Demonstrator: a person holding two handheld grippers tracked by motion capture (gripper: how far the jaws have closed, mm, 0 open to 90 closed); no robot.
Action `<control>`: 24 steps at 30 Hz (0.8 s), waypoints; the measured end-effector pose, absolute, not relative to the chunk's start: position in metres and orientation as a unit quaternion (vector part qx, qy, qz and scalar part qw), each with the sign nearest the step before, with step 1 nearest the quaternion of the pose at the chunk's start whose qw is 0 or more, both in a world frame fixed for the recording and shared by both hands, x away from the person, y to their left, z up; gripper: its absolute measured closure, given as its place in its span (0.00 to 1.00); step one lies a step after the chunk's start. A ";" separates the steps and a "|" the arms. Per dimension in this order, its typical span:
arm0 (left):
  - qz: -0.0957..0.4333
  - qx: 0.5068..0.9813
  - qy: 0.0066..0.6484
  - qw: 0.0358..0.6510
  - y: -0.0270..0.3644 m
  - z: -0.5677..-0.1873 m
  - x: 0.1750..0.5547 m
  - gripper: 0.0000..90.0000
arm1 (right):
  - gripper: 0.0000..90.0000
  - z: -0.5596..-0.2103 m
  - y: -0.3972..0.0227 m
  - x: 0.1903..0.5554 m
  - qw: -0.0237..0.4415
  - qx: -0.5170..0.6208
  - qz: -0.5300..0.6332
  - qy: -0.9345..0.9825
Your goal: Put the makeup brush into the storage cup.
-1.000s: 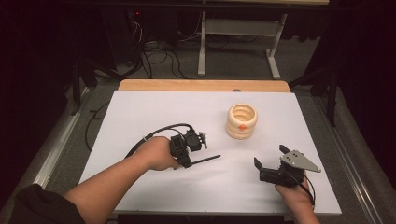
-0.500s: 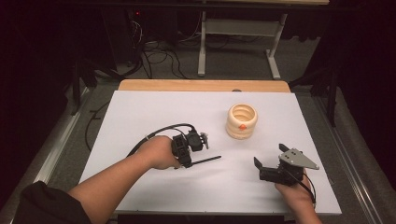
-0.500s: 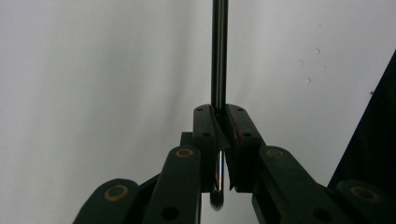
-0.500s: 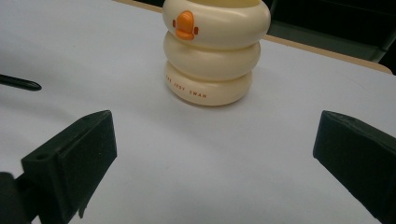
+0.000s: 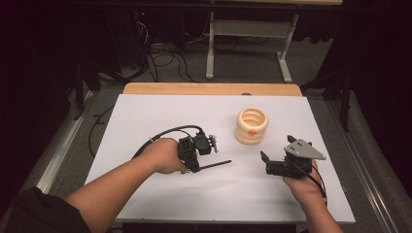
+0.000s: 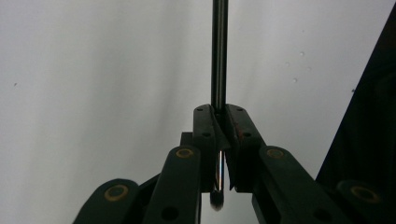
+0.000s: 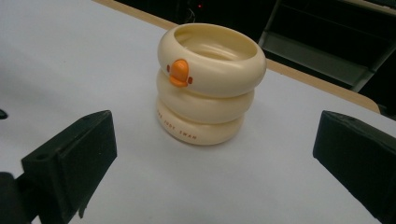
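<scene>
the right gripper (image 5: 265,162) has crept a little toward the cream holder (image 5: 251,125) since a second ago, and its jaws stand wide open, one at each side of the right gripper view with the holder (image 7: 208,84) framed between them but well apart from both. that looks like a lining-up for a grasp on the holder, probably to steady it, though nothing is touched yet.

the left gripper (image 5: 193,160) has hardly stirred. its jaws are shut tight on a thin dark brush (image 5: 216,164), which juts out to the right, low over the white worktop (image 5: 145,116). in the left gripper view the handle (image 6: 218,56) runs straight up from between the closed jaws, with a bristly tip just visible below them.

the holder is a stack of three ring-shaped bulges with a small orange duck bill on the top ring. it stands upright toward the back right of the worktop, apart from both grippers. as far as its open mouth shows, it looks empty, so the brush is most likely meant to go in there, and that step is not yet done.
</scene>
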State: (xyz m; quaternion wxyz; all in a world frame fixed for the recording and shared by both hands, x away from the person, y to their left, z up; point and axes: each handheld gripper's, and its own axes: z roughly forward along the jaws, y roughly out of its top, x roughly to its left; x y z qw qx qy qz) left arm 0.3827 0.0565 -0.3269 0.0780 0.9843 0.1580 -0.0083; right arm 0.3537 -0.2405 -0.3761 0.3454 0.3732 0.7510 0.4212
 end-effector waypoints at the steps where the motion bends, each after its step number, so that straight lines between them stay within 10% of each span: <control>1: -0.008 0.984 0.157 0.078 0.056 -0.327 0.383 0.93 | 0.01 -0.377 -0.239 0.355 0.347 0.372 0.419 0.752; 24: -0.007 0.986 0.147 0.078 0.050 -0.333 0.383 0.93 | 0.02 -0.408 -0.222 0.348 0.356 0.292 0.353 0.815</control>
